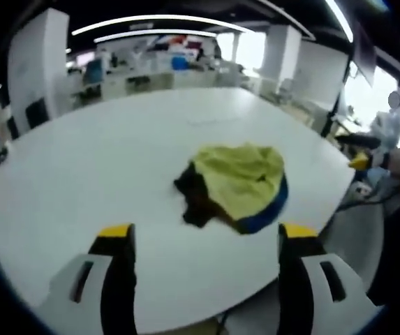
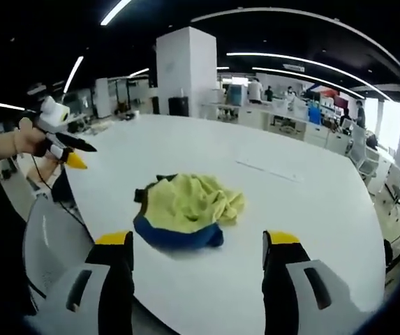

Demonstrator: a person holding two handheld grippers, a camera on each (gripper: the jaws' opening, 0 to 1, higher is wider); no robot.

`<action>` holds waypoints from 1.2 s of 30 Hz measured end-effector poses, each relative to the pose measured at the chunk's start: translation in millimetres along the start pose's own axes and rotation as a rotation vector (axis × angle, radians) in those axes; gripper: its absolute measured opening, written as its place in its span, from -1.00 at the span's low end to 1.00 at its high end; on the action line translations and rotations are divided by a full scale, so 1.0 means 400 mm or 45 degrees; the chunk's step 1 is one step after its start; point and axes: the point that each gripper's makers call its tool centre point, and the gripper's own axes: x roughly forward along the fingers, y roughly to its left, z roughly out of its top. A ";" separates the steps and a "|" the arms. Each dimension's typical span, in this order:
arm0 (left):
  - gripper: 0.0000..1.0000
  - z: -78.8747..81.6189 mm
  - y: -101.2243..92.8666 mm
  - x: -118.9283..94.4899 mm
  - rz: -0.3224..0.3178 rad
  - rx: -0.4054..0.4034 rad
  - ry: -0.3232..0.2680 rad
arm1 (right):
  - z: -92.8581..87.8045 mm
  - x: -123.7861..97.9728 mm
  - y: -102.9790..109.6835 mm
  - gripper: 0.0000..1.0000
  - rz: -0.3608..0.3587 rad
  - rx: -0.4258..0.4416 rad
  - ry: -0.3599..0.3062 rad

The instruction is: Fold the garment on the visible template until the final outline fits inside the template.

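The garment (image 1: pixel 240 185) lies crumpled mid-worktop (image 1: pixel 102 160), looking soft, light and floppy. Both the left hand-held gripper (image 1: pixel 203 241) and right hand-held gripper (image 2: pixel 196 248) hover open; a blue hem edge seems the best hold.

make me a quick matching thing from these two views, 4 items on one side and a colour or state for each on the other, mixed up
Column one:
1. garment
2. table
3. left gripper
4. pillar

Column two:
a. white, round-edged, bearing the cloth
b. jaws apart, holding nothing
c. crumpled in a heap, yellow with blue and black parts
d. white, standing beyond the far side of the table

Pairs: 1-c, 2-a, 3-b, 4-d

The right gripper also has its jaws apart, short of the garment.
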 end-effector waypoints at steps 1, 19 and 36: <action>0.50 0.002 0.001 0.008 -0.011 -0.004 -0.001 | 0.001 0.007 0.007 0.46 0.011 -0.006 0.002; 0.16 0.008 0.029 0.127 -0.126 0.190 0.032 | 0.001 0.149 0.171 0.13 0.300 -0.166 0.088; -0.12 -0.011 0.056 0.247 -0.278 0.323 0.107 | -0.059 0.300 0.287 -0.15 0.440 -0.299 0.188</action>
